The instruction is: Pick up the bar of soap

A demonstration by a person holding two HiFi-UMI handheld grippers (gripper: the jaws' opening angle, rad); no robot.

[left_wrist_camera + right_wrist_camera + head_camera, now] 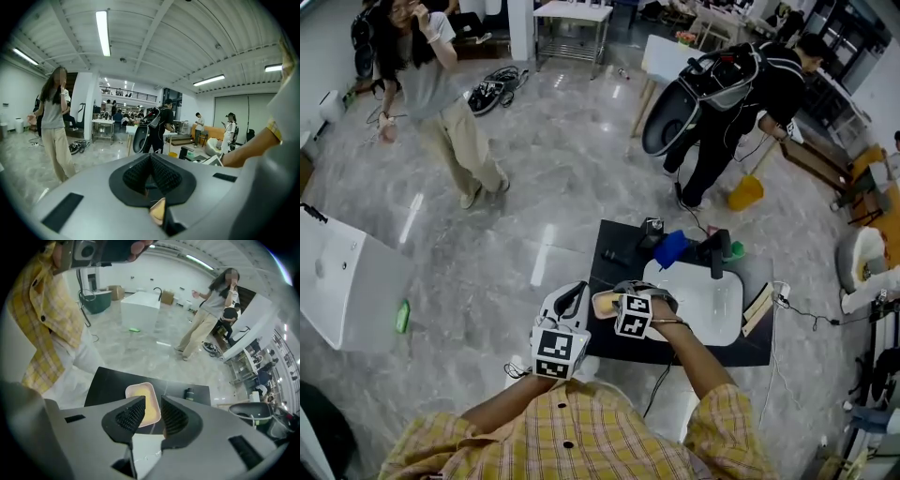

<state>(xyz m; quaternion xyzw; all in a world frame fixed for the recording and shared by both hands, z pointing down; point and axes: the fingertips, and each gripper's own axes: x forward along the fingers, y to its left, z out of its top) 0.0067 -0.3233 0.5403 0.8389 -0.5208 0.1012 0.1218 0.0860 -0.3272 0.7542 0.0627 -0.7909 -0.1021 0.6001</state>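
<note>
Fingers (131, 417) of the right gripper (152, 403) are held partly open above the bar of soap (151, 411). Its sides should be straddled squarely before any closing.

Below me a low black desk (750, 349) stands on the marble floor (534, 187). On it lie a white sink basin (698, 300), a cream dish (133, 389) holding the bar of soap (150, 408), a blue object (670, 248) and a small dark canister (188, 393).
</note>
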